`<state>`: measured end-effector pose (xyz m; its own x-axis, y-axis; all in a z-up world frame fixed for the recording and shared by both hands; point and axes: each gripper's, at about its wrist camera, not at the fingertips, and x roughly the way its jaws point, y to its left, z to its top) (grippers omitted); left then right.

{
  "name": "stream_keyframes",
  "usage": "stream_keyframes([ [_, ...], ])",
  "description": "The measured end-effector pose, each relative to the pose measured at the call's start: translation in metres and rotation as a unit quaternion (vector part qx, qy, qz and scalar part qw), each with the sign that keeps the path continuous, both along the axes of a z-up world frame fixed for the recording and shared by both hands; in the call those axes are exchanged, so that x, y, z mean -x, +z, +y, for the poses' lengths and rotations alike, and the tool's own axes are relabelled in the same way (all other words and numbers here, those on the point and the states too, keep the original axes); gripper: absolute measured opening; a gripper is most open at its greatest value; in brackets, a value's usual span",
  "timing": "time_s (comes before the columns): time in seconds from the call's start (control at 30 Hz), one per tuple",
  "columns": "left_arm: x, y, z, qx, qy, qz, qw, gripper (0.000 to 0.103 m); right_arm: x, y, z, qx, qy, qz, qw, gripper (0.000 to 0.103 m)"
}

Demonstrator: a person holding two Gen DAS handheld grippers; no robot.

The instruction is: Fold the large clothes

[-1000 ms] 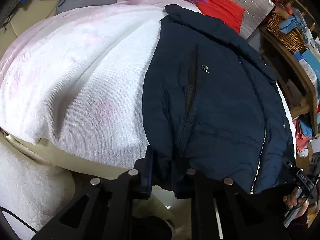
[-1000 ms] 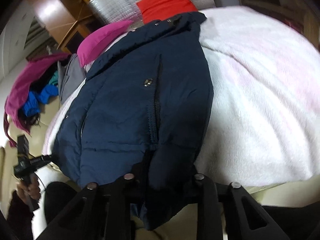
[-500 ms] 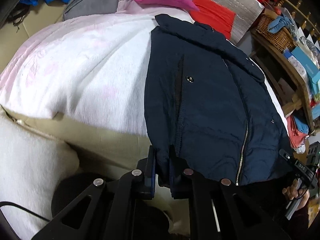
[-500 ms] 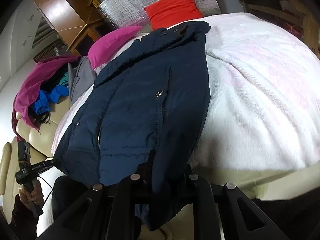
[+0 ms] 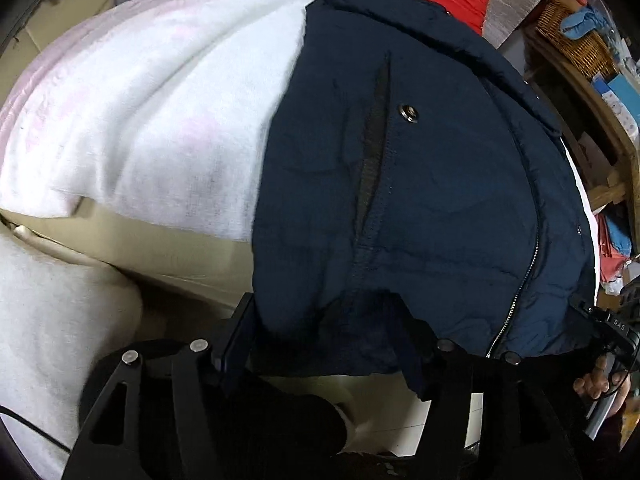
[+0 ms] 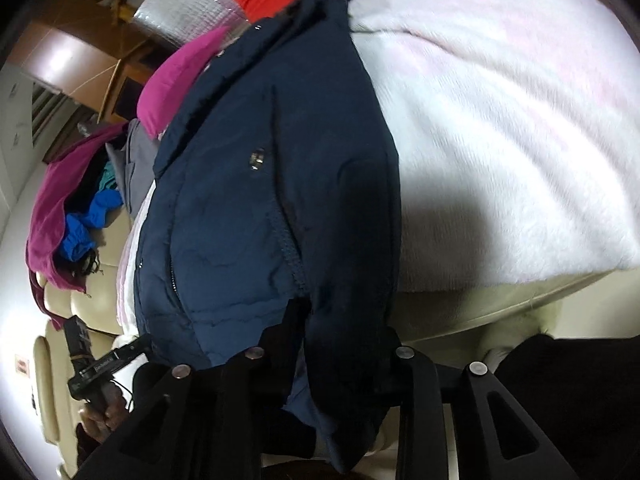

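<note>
At the near edge of the bed (image 5: 132, 92), both the left gripper (image 5: 328, 336) and right gripper (image 6: 340, 344) are apparently clamping the navy jacket's (image 5: 440, 184) overhanging hem, and should be lifting evenly, keeping it taut, toward the collar.

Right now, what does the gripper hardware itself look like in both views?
Left gripper and right gripper: matte black, angular linkage arms with triangular cutouts and round silver pivot bolts. Flat black fingers. A thin black cable shows by the left one. No markings legible up close.
</note>
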<state>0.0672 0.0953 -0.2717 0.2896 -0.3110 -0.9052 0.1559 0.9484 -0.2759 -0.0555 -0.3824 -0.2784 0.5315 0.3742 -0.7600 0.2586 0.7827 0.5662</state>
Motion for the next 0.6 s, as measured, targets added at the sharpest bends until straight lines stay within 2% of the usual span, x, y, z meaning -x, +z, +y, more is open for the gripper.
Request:
stream_keyframes([
  [0.03,0.001,0.0,-0.002,0.004,-0.004,-0.002,1.0,0.046,0.0,0.0,0.0,-0.001,0.005,-0.002,1.0,0.03],
  [0.07,0.003,0.0,-0.004,0.0,-0.01,-0.006,0.9999,0.026,0.001,0.002,0.002,0.004,0.009,-0.008,1.0,0.023],
  [0.1,0.006,0.001,-0.004,-0.002,-0.016,-0.011,0.9998,0.023,0.001,0.005,0.004,0.012,0.014,-0.012,1.0,0.021],
  [0.13,0.009,0.006,-0.002,0.002,-0.021,-0.019,0.9996,0.015,0.003,0.01,0.008,0.025,0.022,-0.02,0.999,0.02],
  [0.23,0.016,0.027,0.007,0.027,-0.028,-0.033,0.9987,0.012,0.006,0.027,0.016,0.03,0.04,-0.047,0.998,0.018],
  [0.37,0.015,0.07,0.015,0.068,-0.041,-0.067,0.9946,0.011,0.011,0.063,0.016,0.02,0.057,-0.109,0.992,0.017],
  [0.6,-0.017,0.144,0.008,0.118,-0.038,-0.129,0.984,0.012,-0.002,0.127,0.002,0.028,0.045,-0.207,0.977,0.017],
])
